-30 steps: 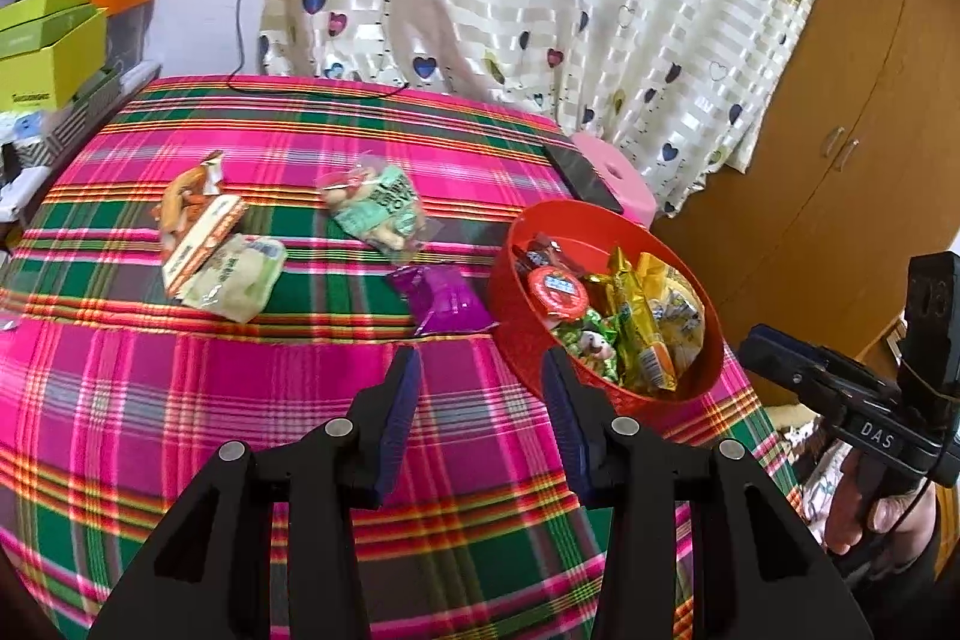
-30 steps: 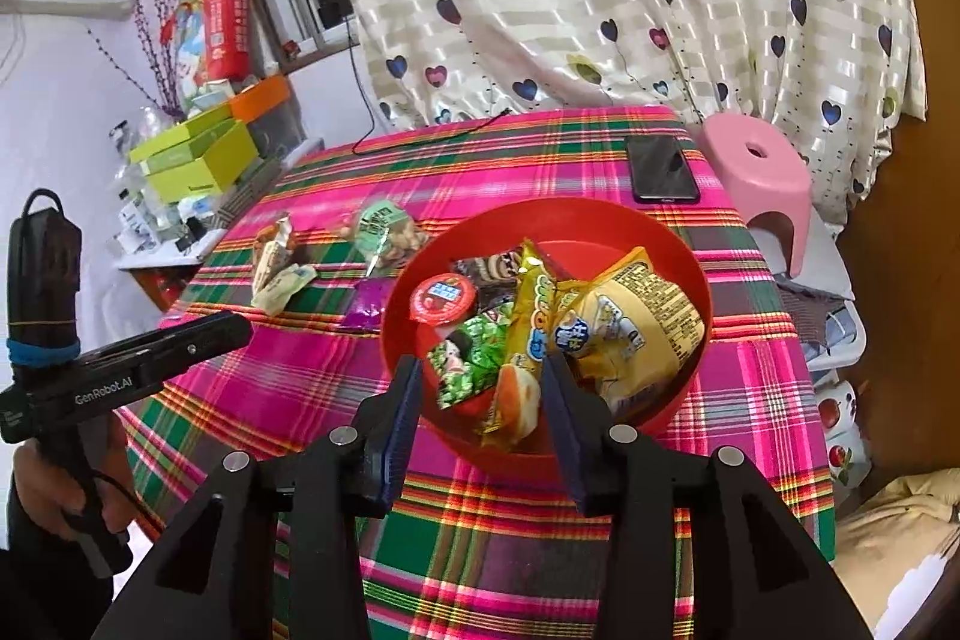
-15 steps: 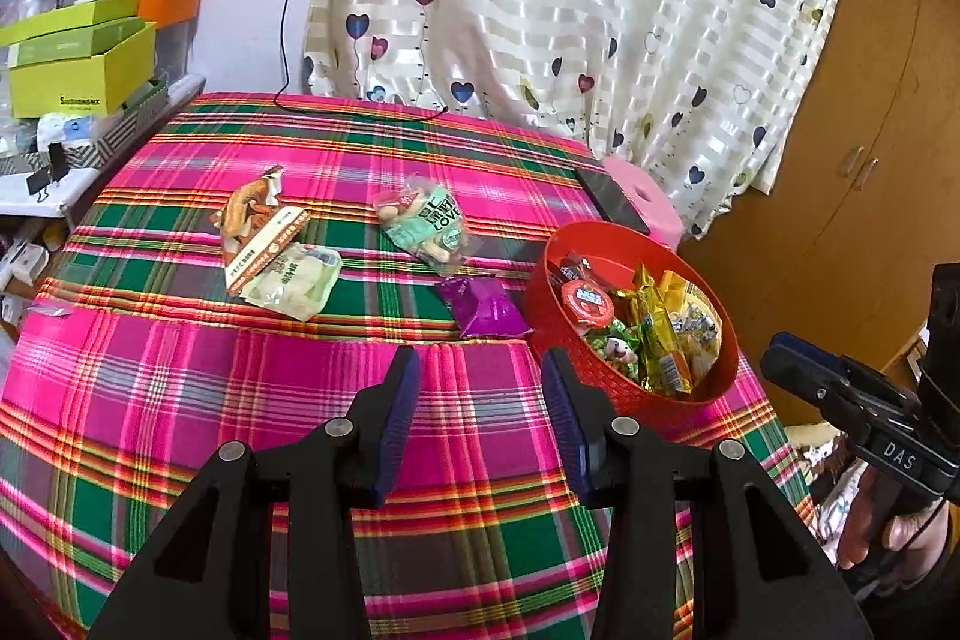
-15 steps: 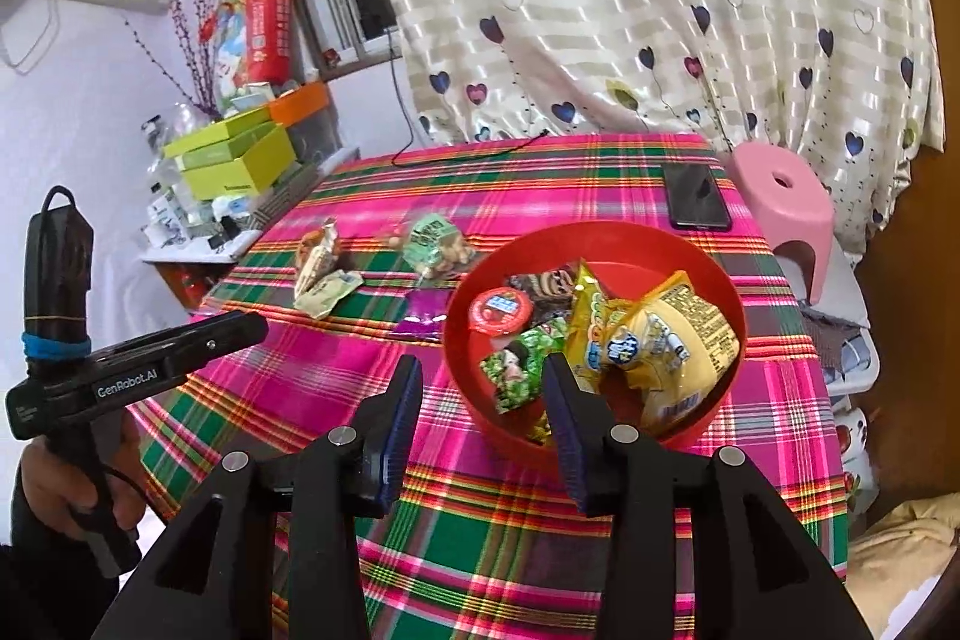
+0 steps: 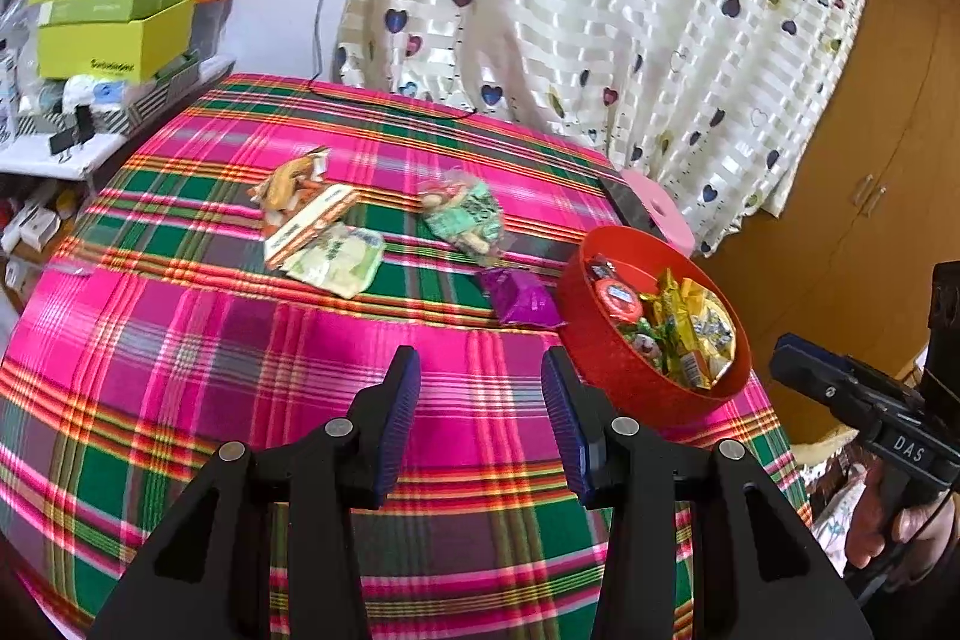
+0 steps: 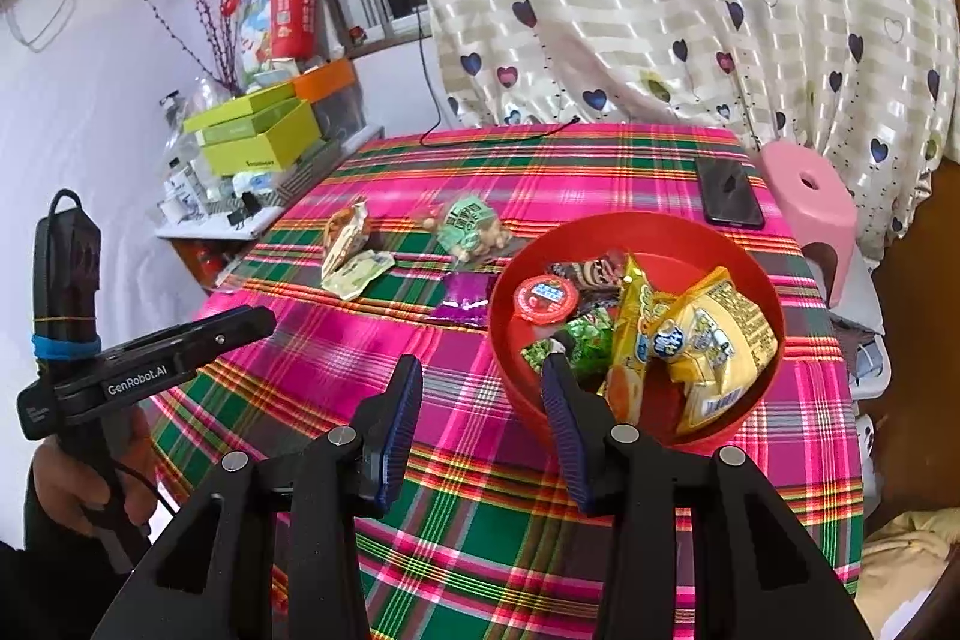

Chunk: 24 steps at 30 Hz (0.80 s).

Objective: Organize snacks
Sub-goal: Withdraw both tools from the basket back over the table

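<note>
Four snack packets (image 5: 324, 244) lie loose on the tabletop (image 5: 180, 370) well ahead of the empty, part-open left gripper (image 5: 477, 418) and right gripper (image 6: 480, 424), bowl (image 6: 774, 304) ahead-right; risk: jaws this narrow may skid off flat slippery wrappers.

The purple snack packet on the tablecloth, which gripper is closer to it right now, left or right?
Probably the left, though not by much. The left gripper hangs open just short of the purple packet; the right gripper sits over the red bowl rim, off to the packet's side.
</note>
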Each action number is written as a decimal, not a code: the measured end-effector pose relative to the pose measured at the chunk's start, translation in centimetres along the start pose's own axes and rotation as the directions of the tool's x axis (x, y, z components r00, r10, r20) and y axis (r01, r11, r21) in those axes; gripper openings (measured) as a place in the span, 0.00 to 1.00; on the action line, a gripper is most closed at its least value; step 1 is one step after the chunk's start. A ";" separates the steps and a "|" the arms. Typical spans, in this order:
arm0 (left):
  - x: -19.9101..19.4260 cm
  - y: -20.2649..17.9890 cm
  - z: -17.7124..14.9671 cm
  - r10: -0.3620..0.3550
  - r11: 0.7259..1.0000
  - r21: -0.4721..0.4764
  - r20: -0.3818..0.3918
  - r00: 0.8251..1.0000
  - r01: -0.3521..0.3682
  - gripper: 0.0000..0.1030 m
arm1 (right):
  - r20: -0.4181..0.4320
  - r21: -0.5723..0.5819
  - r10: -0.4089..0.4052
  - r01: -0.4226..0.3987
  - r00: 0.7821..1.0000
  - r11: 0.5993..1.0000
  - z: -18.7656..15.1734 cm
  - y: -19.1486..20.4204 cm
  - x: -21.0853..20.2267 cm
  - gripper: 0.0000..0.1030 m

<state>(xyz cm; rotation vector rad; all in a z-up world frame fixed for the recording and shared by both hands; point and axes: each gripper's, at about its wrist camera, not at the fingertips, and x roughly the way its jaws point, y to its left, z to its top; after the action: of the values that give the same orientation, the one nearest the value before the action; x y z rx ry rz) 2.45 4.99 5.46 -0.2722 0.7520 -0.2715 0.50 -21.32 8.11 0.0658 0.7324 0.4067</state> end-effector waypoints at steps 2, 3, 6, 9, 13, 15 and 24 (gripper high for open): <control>0.0 0.7 -0.1 0.003 1.000 -0.013 -0.002 1.000 -0.003 0.42 | 0.001 -0.010 0.001 -0.001 1.000 1.000 0.2 0.4 0.1 0.39; 0.1 0.9 -0.1 0.004 1.000 -0.015 -0.004 1.000 -0.004 0.42 | -0.001 -0.012 0.001 -0.001 1.000 1.000 0.3 0.5 0.2 0.39; 0.2 1.7 -0.2 0.004 1.000 -0.021 -0.006 1.000 -0.004 0.42 | -0.005 -0.011 -0.003 0.003 1.000 1.000 0.4 0.9 0.7 0.39; 0.4 2.6 -0.2 0.004 0.999 -0.032 -0.013 1.000 -0.005 0.42 | -0.010 -0.005 -0.006 0.006 1.000 1.000 0.4 1.1 1.2 0.39; 0.9 3.7 -0.4 0.009 0.999 -0.037 -0.040 0.999 -0.011 0.42 | -0.005 0.009 -0.008 0.008 1.000 1.000 0.3 1.5 1.6 0.39; 1.3 4.0 -0.5 0.015 0.999 -0.035 -0.056 0.998 -0.017 0.42 | 0.001 0.021 -0.004 0.004 1.000 1.000 0.0 1.6 1.7 0.39; 1.7 4.6 -0.6 0.020 0.997 -0.075 -0.045 0.999 -0.023 0.42 | -0.020 0.018 -0.014 0.014 1.000 1.000 0.1 1.3 2.1 0.39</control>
<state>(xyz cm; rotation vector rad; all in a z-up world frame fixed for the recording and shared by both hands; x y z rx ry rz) 3.91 8.57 2.42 -0.3303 0.8095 -0.2295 1.53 -19.27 7.13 0.0734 0.7562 0.3878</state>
